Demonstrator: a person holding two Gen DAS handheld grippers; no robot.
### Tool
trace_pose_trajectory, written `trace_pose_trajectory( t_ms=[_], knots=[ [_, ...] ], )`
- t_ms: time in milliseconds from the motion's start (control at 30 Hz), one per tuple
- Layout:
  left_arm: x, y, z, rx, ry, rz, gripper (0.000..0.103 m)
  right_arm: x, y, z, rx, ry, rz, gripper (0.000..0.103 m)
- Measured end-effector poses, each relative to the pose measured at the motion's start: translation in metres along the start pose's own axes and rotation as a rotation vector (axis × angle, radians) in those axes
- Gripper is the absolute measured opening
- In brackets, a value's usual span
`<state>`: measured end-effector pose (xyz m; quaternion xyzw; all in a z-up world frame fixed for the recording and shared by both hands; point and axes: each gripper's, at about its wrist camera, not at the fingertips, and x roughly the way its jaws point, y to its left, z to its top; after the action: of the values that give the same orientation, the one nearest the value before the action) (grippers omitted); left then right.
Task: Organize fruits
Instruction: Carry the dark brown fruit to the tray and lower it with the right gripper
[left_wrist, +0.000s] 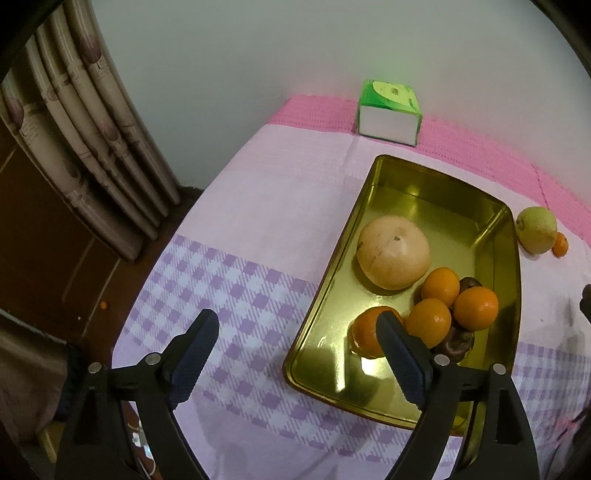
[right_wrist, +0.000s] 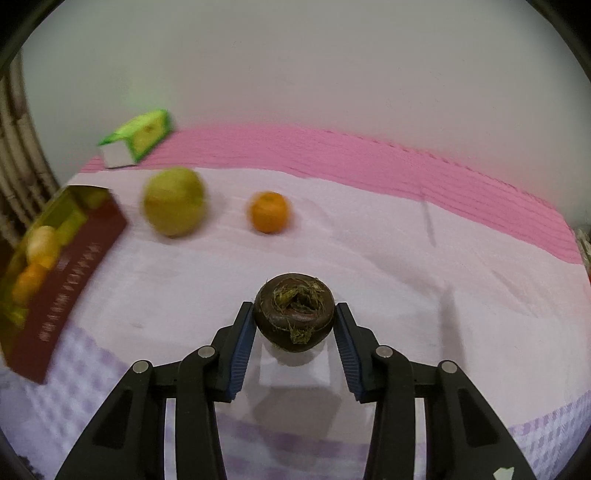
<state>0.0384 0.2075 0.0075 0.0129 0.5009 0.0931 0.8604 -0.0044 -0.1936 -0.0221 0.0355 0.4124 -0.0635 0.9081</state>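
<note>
Worktop (left_wrist: 258, 206): draped in pink and lilac-checked cloth.
Gold tin (left_wrist: 332, 273): holds a pale round fruit (left_wrist: 393, 252), four oranges (left_wrist: 476, 308), dark brown bulbs.
Green fruit (right_wrist: 173, 201): loose on the cloth, just beside a small orange (right_wrist: 269, 211).
Left claw (left_wrist: 297, 332): spread wide, empty, over the tin's near corner.
Right claw (right_wrist: 294, 323): pinching a dark brown bulb (right_wrist: 294, 312), clear of the cloth.

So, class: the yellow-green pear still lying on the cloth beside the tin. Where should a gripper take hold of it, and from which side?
Grip the pear across its widest middle, coming from above. It is round, and the small orange and tin flank it, leaving little room for a sideways approach.
</note>
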Motion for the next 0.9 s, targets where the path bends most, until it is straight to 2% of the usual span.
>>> trace_pose_trajectory(
  t_ms=[267,500,700,900],
  knots=[
    [-0.007,0.007,0.0,-0.016,-0.009,0.006,0.088,-0.028,0.085,0.016,-0.143,-0.031,0.193,0.04],
    [-0.011,0.025,-0.003,-0.074,-0.004,0.006,0.089,-0.042,0.156,0.019,-0.256,-0.028,0.329,0.04],
    [-0.011,0.038,-0.01,-0.109,0.013,0.014,0.089,-0.039,0.202,0.014,-0.345,0.005,0.396,0.04],
    [-0.012,0.042,-0.015,-0.121,0.02,0.014,0.089,-0.03,0.222,0.006,-0.39,0.037,0.408,0.04]
  ],
)
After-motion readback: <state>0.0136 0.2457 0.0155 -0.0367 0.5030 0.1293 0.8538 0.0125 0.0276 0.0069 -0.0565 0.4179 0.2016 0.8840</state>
